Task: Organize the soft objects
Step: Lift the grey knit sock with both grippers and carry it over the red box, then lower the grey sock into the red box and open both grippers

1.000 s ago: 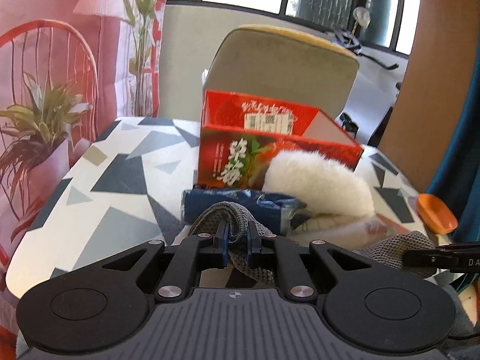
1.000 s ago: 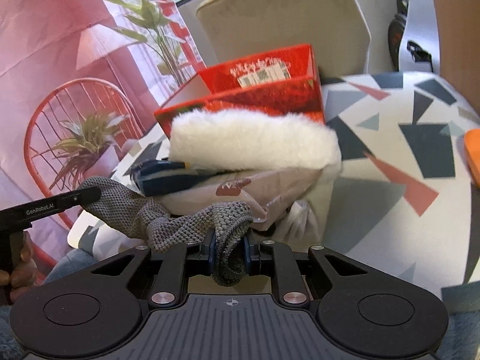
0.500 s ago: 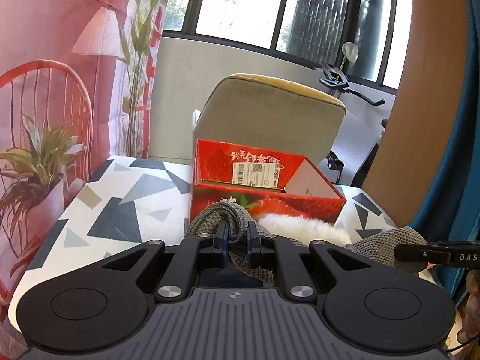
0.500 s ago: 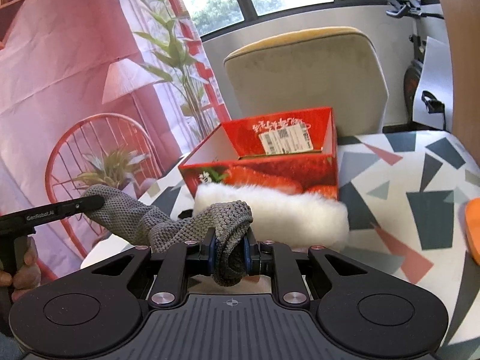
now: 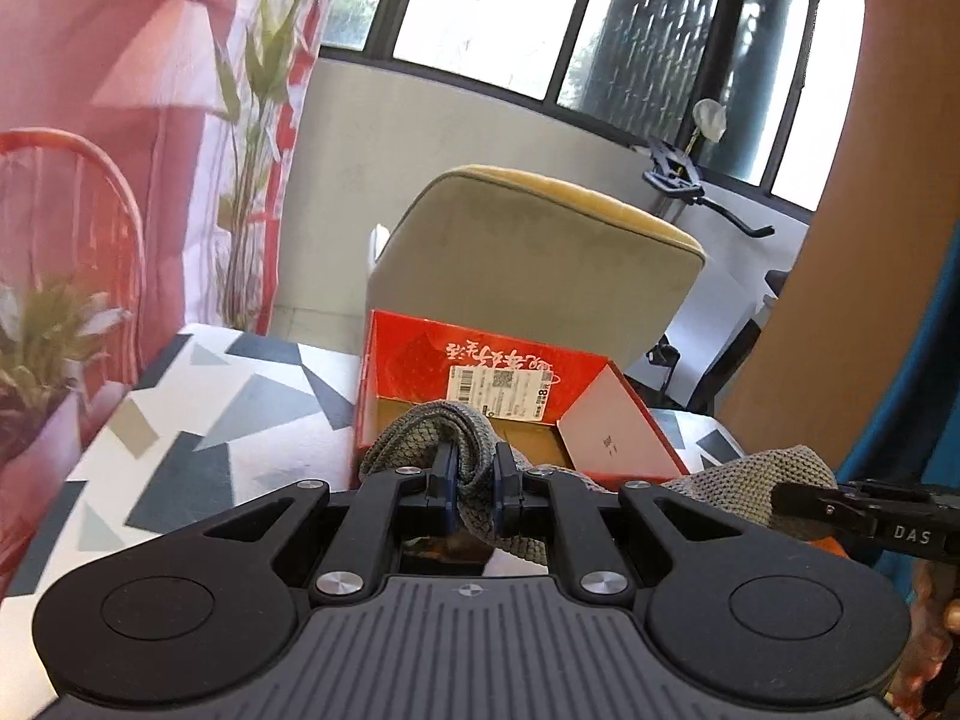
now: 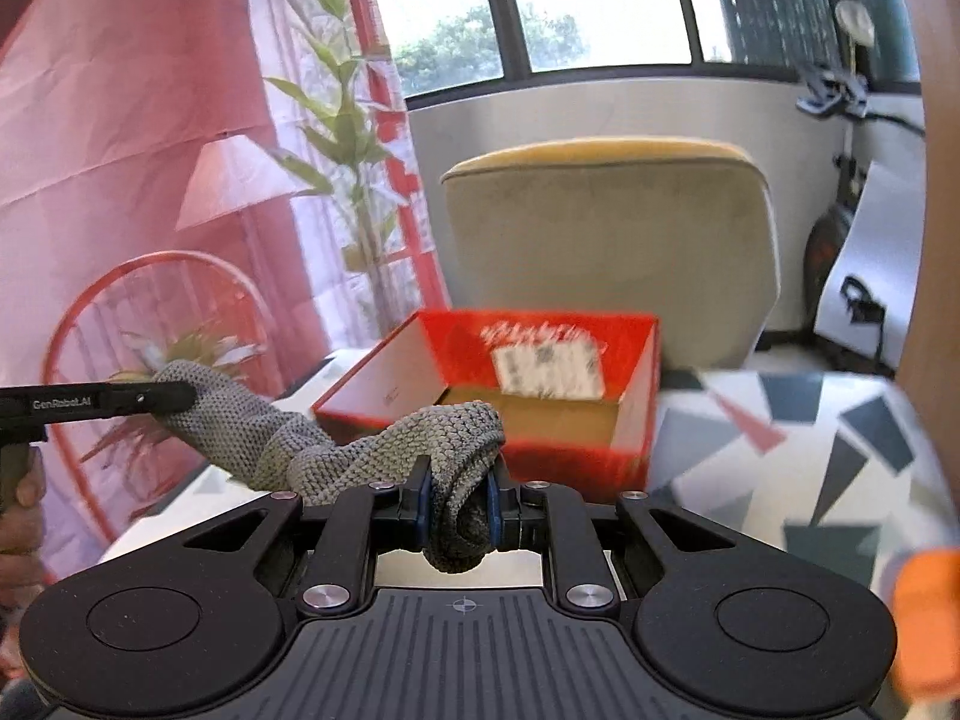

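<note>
One grey knitted cloth (image 6: 384, 450) hangs in the air between two handheld grippers, above the near edge of a table (image 5: 198, 420) covered in a white cloth with grey and blue triangles. The knit is the only soft item in sight.

The left gripper (image 5: 473, 483) has its two jaws pressed nearly together, pinching a bunched fold of the grey cloth (image 5: 444, 432). The right gripper (image 6: 457, 501) is likewise nearly closed, pinching the other end, which droops in a thick loop between its blue pads. Both grippers point forward and slightly downward. In the right wrist view the cloth stretches off to the left, where the black fingers of the left gripper (image 6: 150, 399) clamp its far corner. A hand (image 6: 21, 510) grips that tool's handle at the left edge. In the left wrist view the right gripper's fingers (image 5: 804, 501) enter from the right, holding the cloth's other corner.

Just beyond the cloth stands one open red cardboard box (image 5: 510, 402) with white lettering and a white barcode label on its inner back wall. Its brown floor looks bare where visible, though the cloth hides the front part. Behind the table stands one beige upholstered chair (image 5: 534, 276) with a yellow top edge. A pink curtain printed with a lamp, plants and a red chair hangs at left (image 6: 150, 150). Large windows (image 6: 570, 0) run across the back. One orange object (image 6: 924, 606), blurred, sits at the right wrist view's lower right edge.
</note>
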### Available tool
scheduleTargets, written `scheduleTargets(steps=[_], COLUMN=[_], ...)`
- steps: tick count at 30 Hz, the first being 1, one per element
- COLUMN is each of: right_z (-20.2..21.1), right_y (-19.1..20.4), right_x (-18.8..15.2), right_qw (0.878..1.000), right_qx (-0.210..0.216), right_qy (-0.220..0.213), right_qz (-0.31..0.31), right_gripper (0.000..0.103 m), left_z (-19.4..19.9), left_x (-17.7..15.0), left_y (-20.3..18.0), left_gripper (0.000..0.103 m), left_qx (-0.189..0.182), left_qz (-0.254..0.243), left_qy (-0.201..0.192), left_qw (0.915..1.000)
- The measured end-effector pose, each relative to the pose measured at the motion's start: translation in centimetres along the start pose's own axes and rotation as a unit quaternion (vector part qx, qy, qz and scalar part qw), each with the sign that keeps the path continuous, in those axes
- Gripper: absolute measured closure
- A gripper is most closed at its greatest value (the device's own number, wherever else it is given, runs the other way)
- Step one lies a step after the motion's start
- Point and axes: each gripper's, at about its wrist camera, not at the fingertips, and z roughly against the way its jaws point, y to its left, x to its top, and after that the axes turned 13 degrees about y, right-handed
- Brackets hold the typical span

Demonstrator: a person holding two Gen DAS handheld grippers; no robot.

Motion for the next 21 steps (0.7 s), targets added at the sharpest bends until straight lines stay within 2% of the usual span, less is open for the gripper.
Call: scheduleTargets(steps=[7,10,15,21], right_z=[-4.4,-6.7,-11.2,-17.2], right_y=[-1.8,-2.7,-4.6,-5.3], right_x=[4.9,6.9,10.0,11.5], right_qw=[1.000,0.999,0.996,0.988], right_qx=[-0.028,-0.042,-0.071,-0.086], right_qy=[0.005,0.011,0.045,0.130], right_qz=[0.006,0.008,0.001,0.021], right_gripper=[0.087,0.087,0.087,0.087], left_z=[-4.4,-7.0,-12.2,-17.3], left_x=[4.1,6.0,8.3,7.7], left_y=[-1.0,-1.4,-1.2,-0.6], left_gripper=[0.091,0.091,0.091,0.091], left_qx=[0.015,0.018,0.017,0.037], left_qz=[-0.015,-0.013,-0.017,-0.033], left_qy=[-0.011,0.002,0.055,0.138], left_qw=[0.9997,0.9997,0.9982,0.9892])
